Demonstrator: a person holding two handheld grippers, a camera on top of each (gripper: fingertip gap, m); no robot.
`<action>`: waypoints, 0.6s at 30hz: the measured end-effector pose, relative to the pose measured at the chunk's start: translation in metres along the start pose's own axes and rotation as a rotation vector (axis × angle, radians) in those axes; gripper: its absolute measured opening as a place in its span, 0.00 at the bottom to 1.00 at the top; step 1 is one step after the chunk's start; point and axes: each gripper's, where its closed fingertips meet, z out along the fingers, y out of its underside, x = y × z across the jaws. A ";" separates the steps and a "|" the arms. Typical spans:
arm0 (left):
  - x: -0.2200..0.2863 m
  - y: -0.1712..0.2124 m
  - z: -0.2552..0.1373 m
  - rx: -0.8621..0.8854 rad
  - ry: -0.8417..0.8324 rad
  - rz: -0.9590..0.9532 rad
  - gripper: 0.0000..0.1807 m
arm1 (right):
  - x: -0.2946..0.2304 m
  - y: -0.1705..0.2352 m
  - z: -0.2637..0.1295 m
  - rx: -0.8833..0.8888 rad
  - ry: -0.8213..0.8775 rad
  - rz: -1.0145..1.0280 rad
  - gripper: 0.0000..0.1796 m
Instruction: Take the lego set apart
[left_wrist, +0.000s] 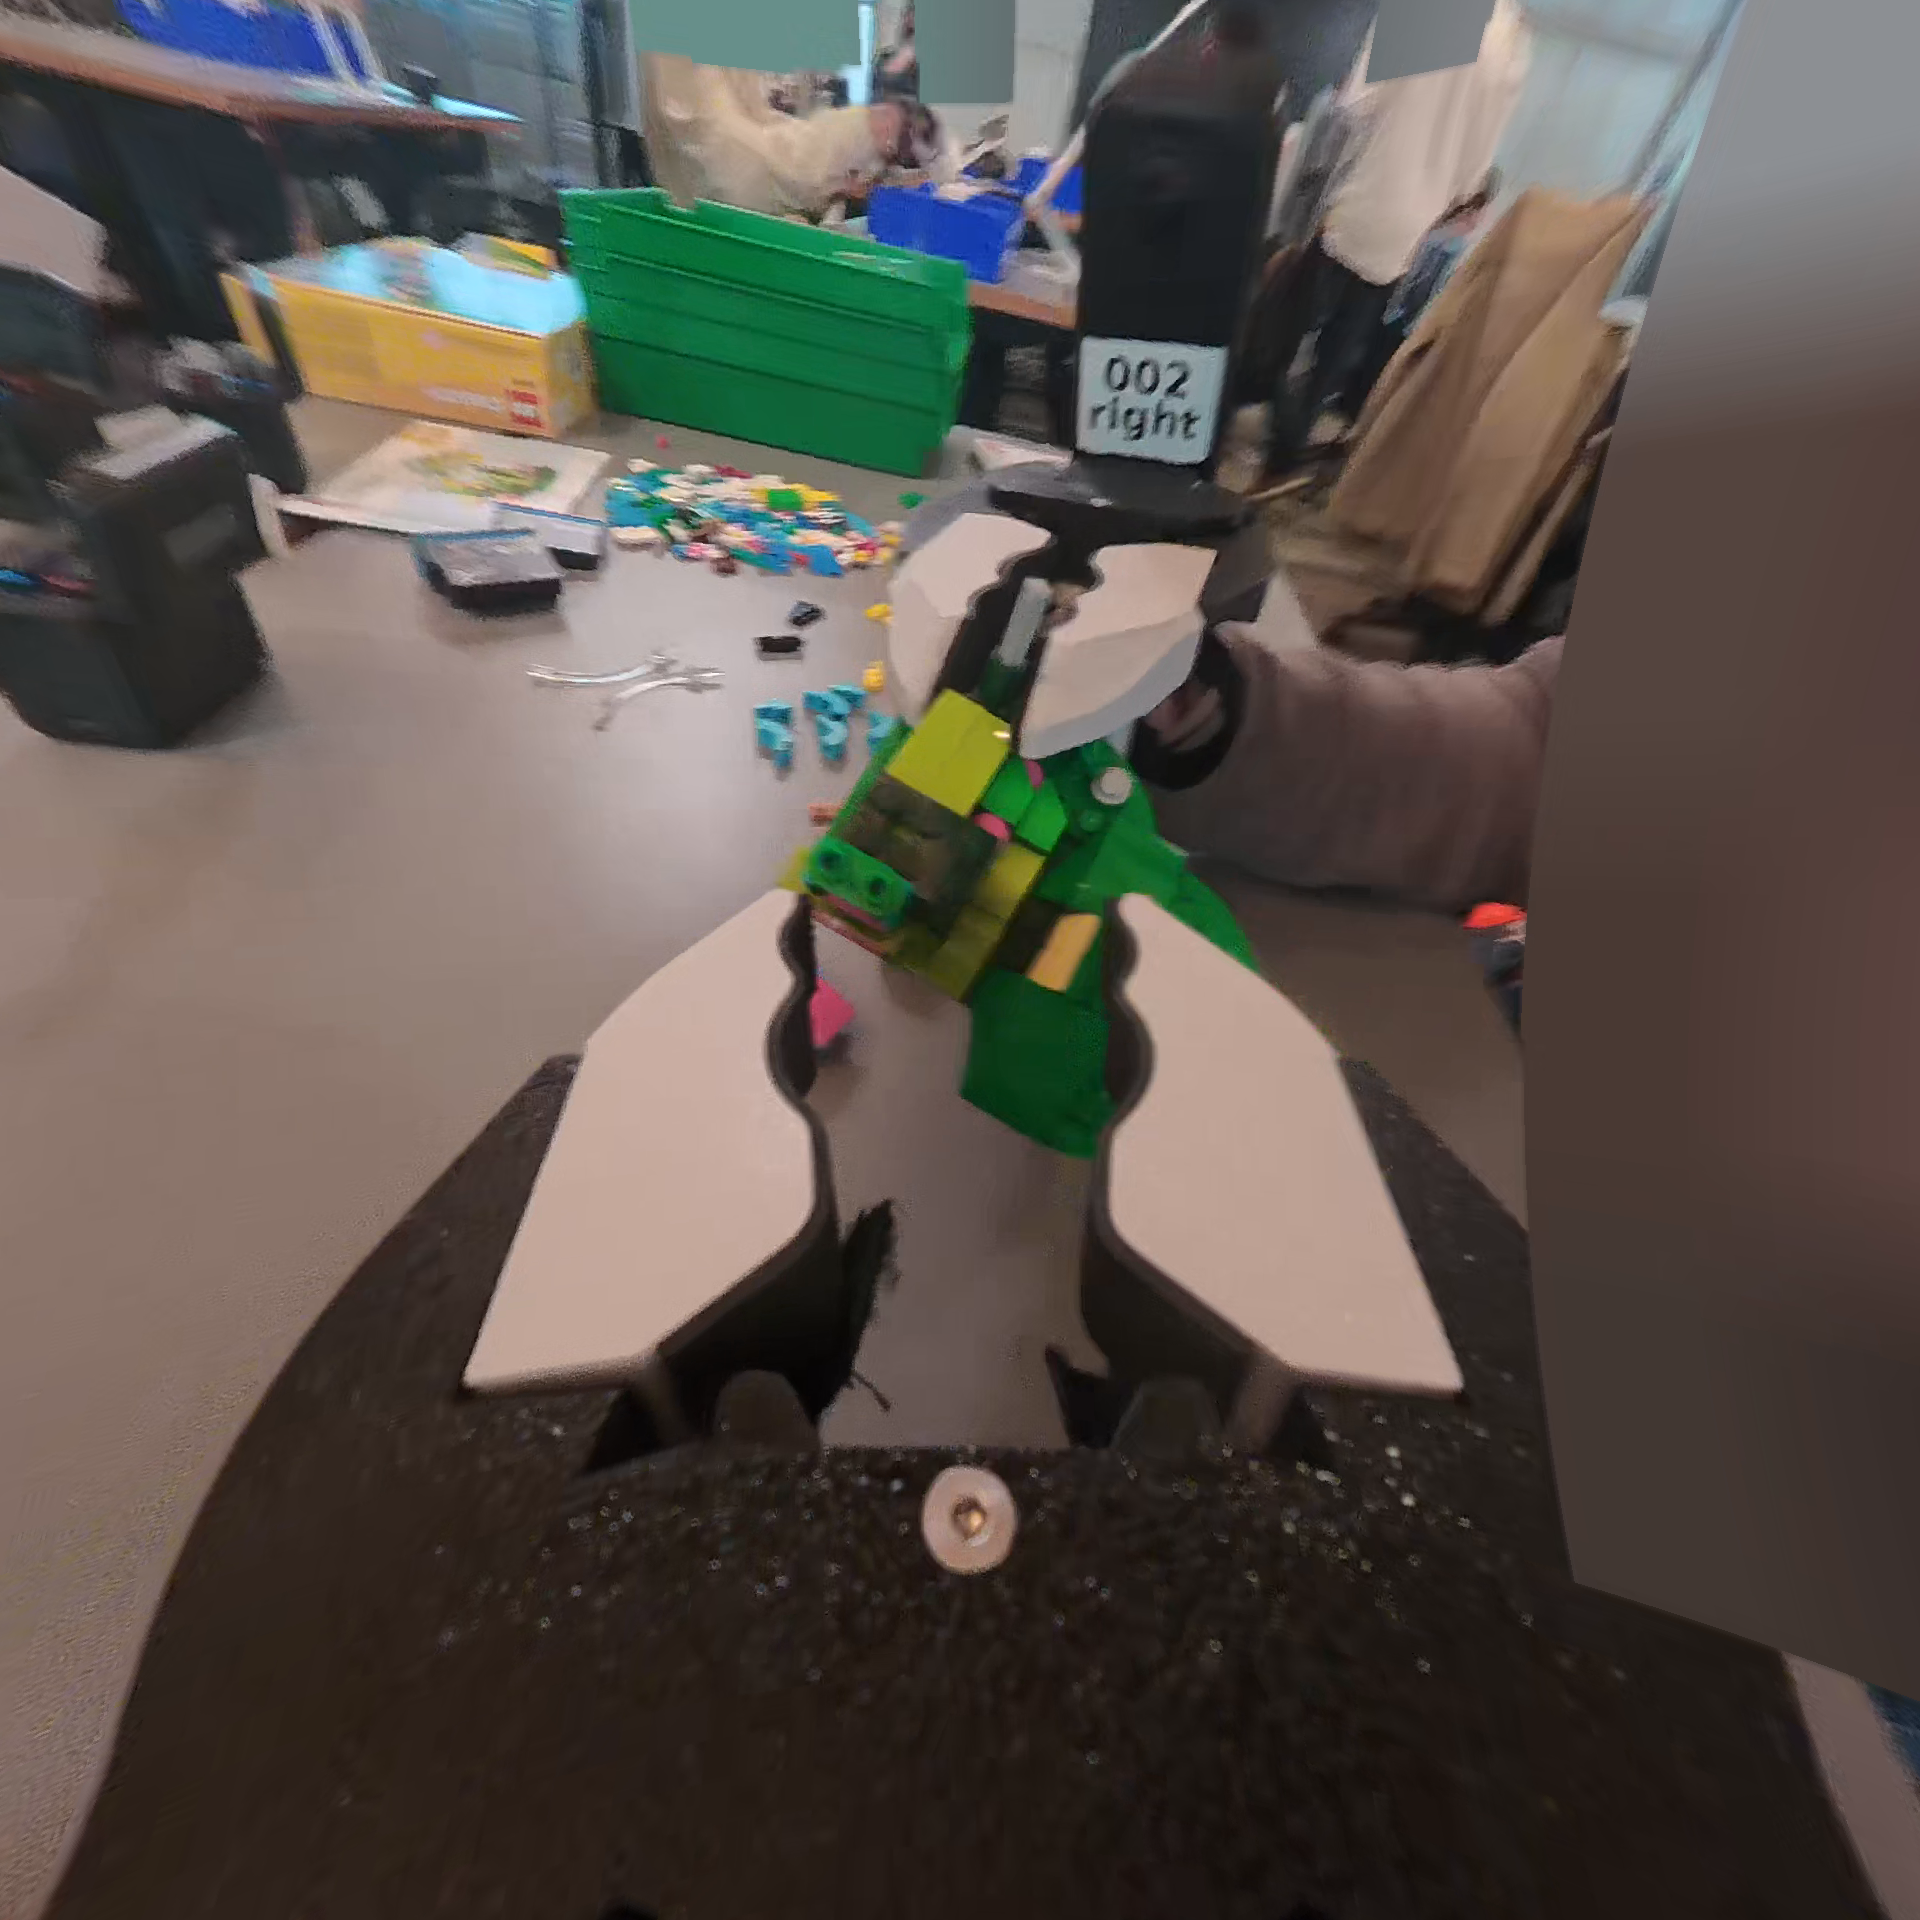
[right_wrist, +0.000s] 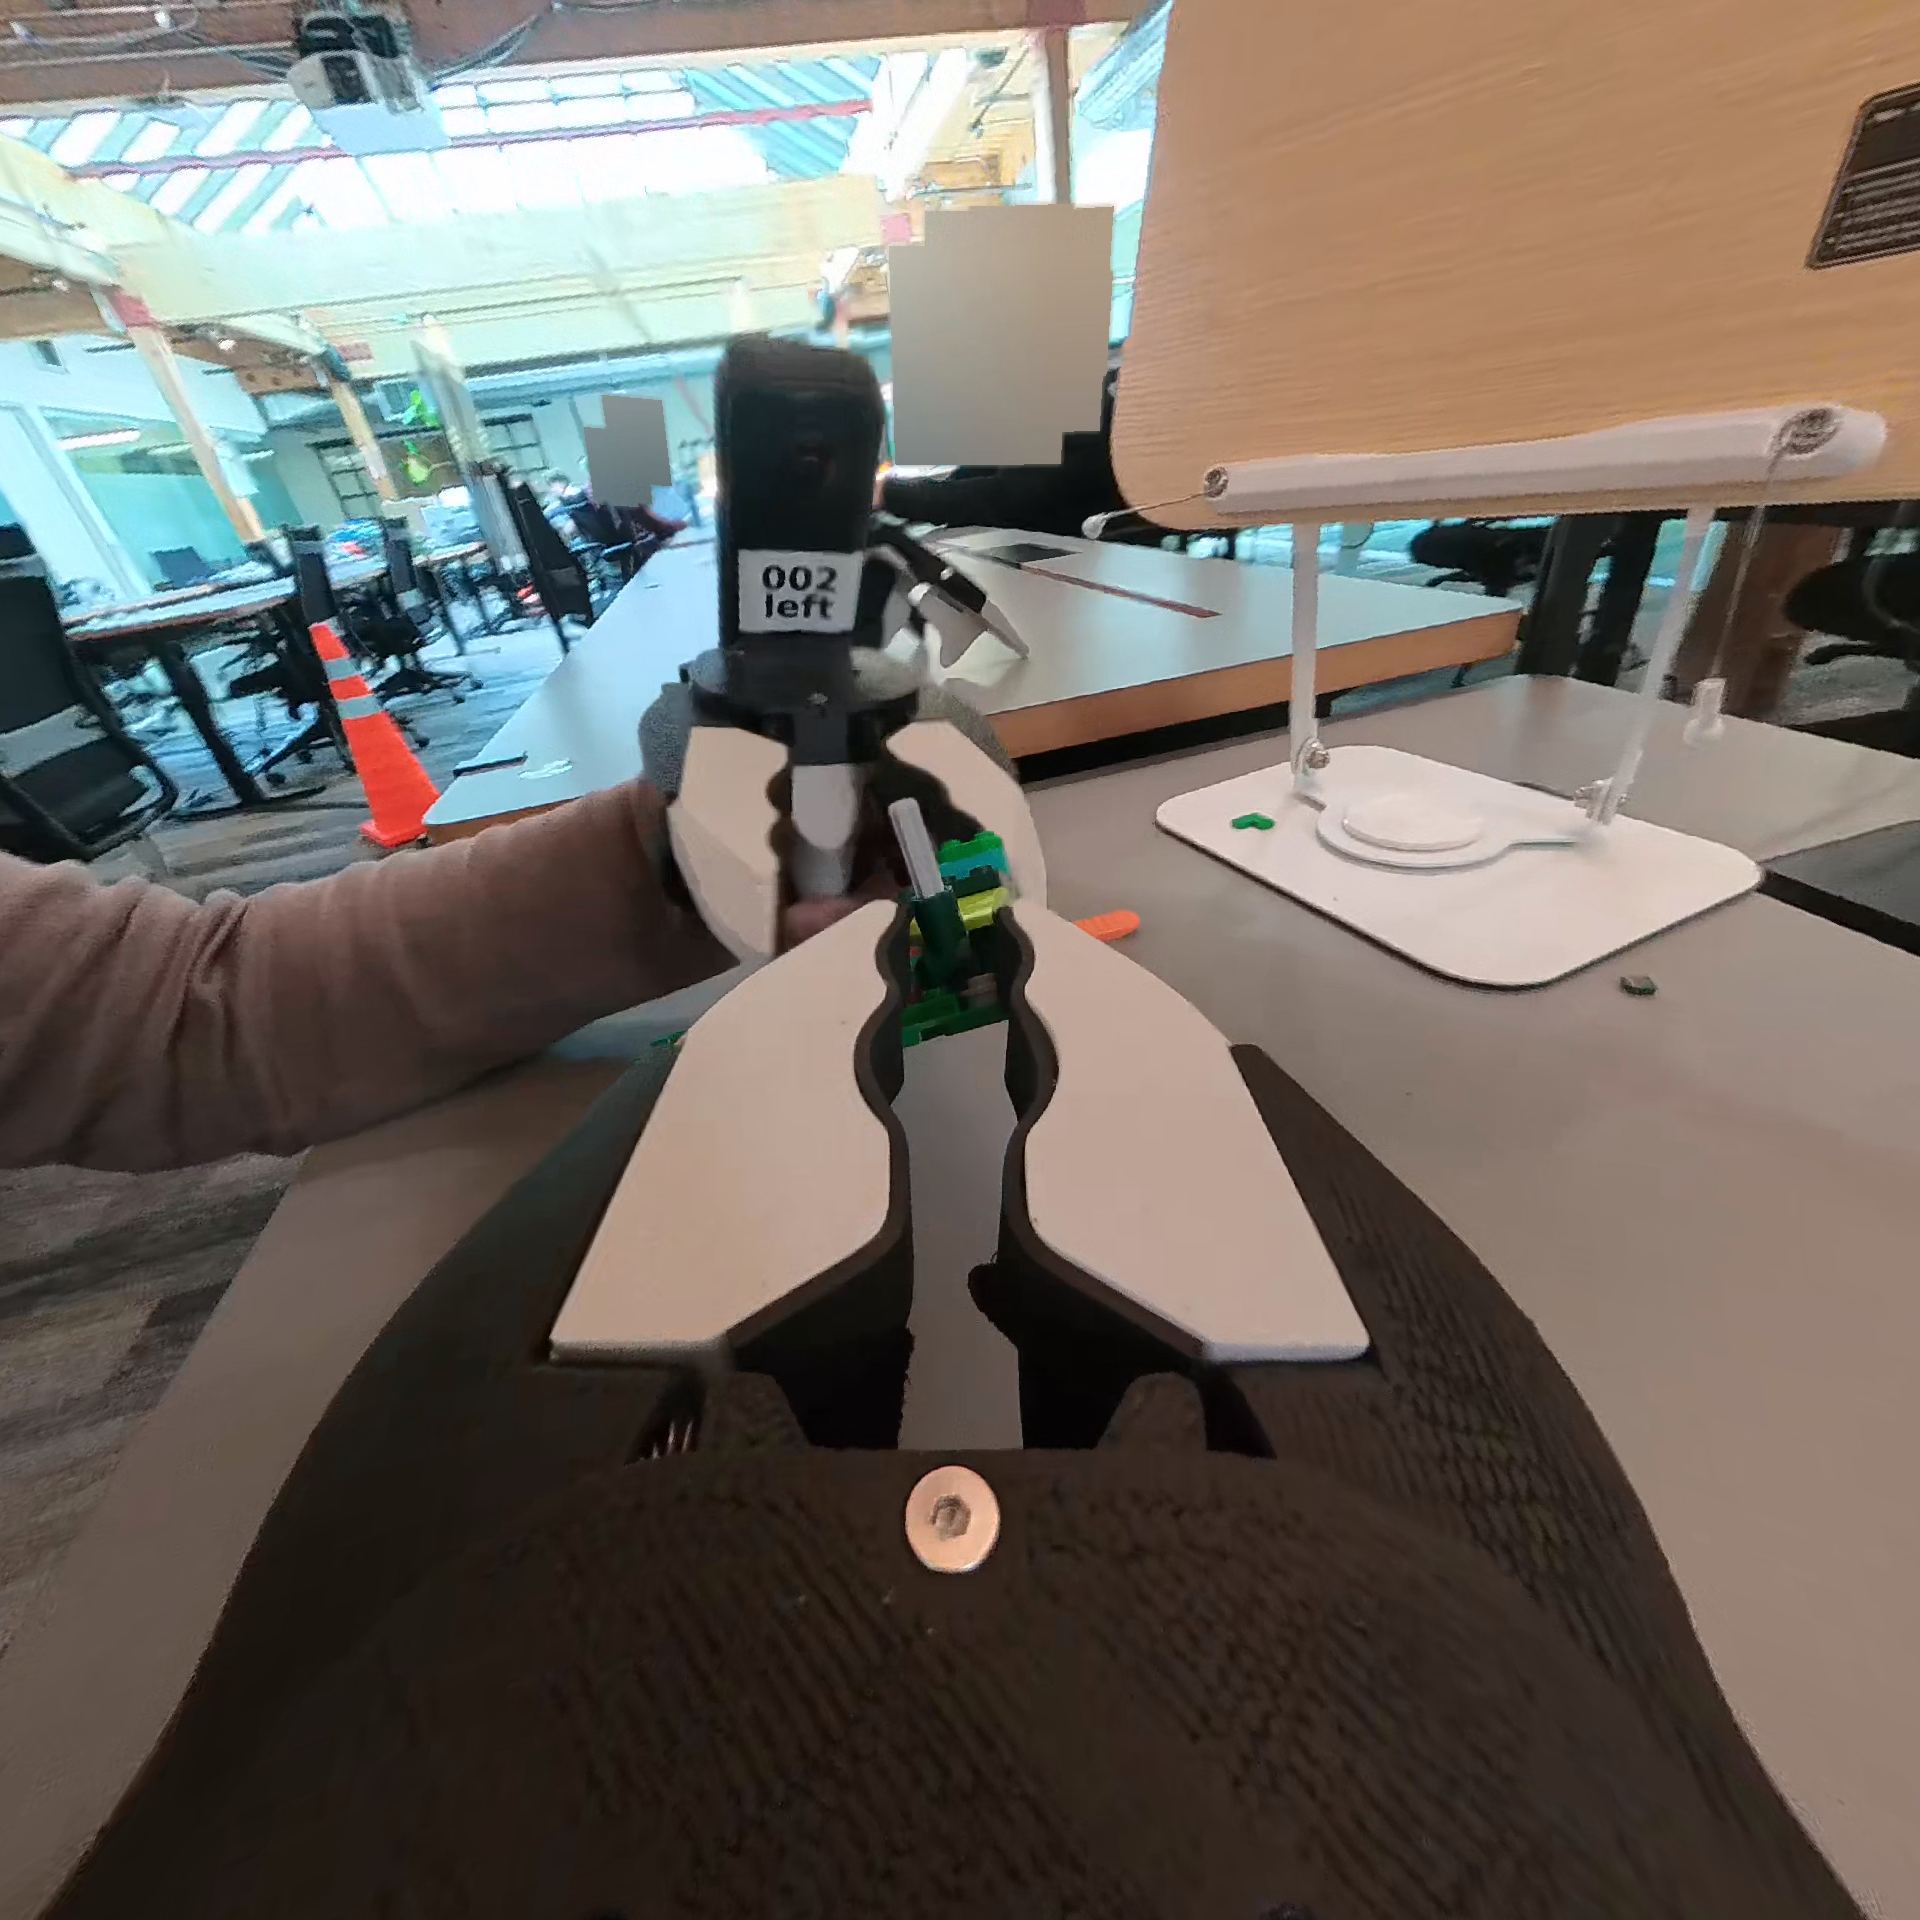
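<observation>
The lego set is a green and lime animal model with a pink mouth, held just above the grey table. My right gripper comes in from the far side and is shut on the model's top, where a white rod sticks up between its fingers. In the right wrist view my right gripper pinches a dark green stem of the model with the rod above it. My left gripper is open wide, one fingertip on each side of the model, and also shows opposite.
A pile of loose bricks, small blue pieces and clear parts lie behind the model. Green crates, a yellow box and a black box stand farther back. A white stand base is at right. The tips of both grippers are at nearly the same place.
</observation>
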 end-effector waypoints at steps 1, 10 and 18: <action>-0.001 -0.001 -0.002 0.017 0.020 -0.056 0.33 | 0.003 -0.002 0.000 0.014 0.021 -0.002 0.07; -0.003 0.007 0.003 0.039 0.160 -0.373 0.41 | 0.016 -0.025 -0.013 0.151 0.152 -0.098 0.07; 0.010 -0.015 0.007 0.213 0.342 -0.420 0.15 | 0.012 -0.031 -0.017 0.212 0.115 -0.101 0.07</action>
